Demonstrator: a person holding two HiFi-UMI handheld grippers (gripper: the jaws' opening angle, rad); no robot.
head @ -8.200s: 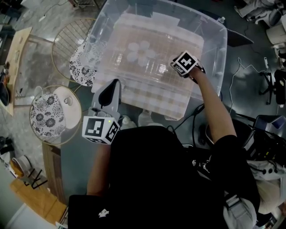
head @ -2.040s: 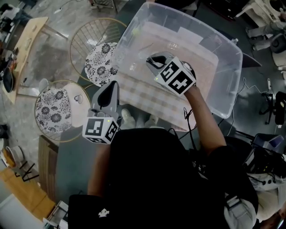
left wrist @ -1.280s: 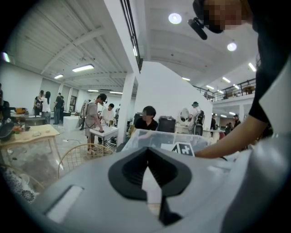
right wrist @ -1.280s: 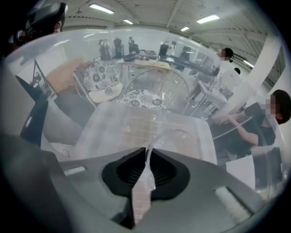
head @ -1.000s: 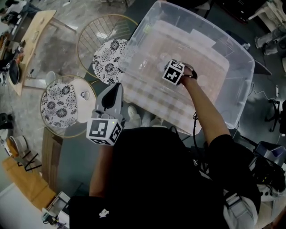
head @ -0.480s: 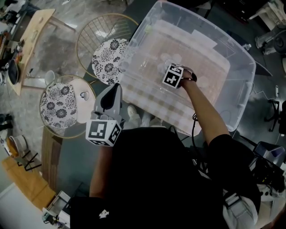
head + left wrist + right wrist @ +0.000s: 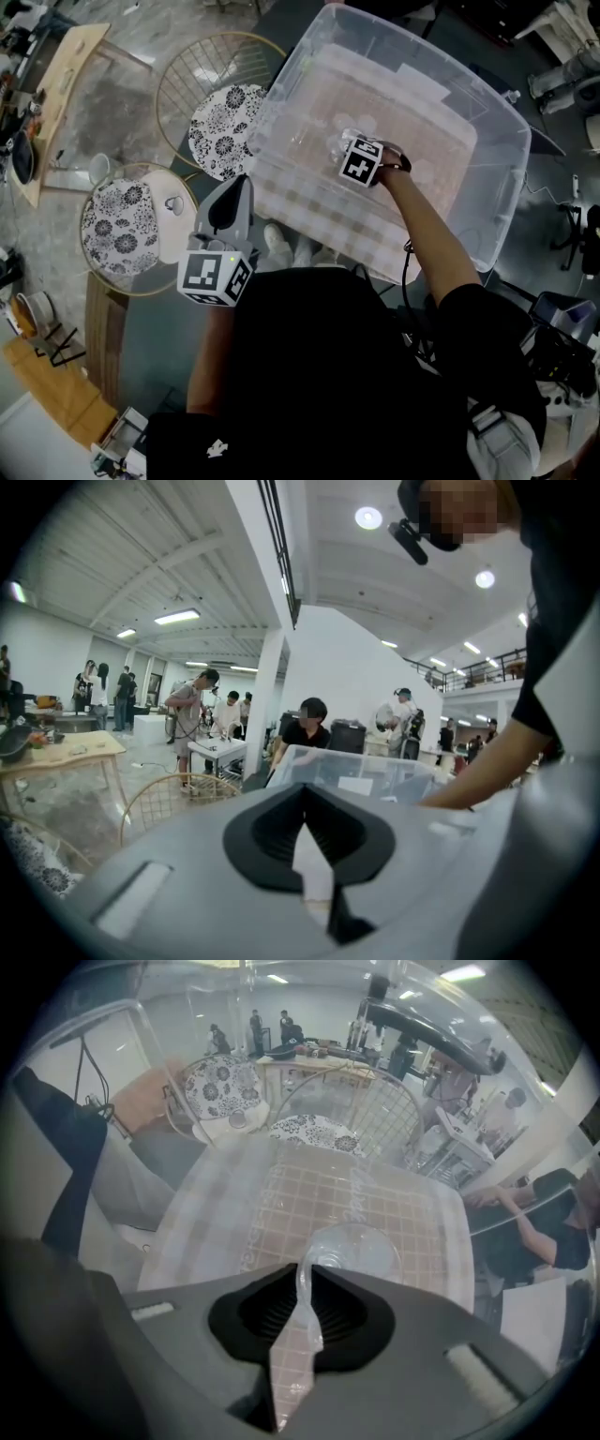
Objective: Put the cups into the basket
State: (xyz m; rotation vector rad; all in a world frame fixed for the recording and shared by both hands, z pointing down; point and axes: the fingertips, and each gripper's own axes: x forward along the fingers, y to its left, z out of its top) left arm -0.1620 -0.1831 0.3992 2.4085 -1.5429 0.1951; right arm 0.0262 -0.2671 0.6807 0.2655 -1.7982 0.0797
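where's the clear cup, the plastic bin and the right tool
clear cup (image 7: 349,1246): right gripper view, on its rounded body
plastic bin (image 7: 509,187): head view, on its right wall
right tool (image 7: 305,1277): right gripper view, between its opening tips, cup wall between them

Cup (image 7: 361,1251) clr, glossy; bin (image 7: 502,197) clr smooth plastic.

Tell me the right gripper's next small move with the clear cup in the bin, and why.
Probably finish opening the right gripper and lift it straight up. The clear cup appears to rest on the checked mat inside the clear plastic bin, so it looks delivered. Its wall is between the jaws, which are opening.
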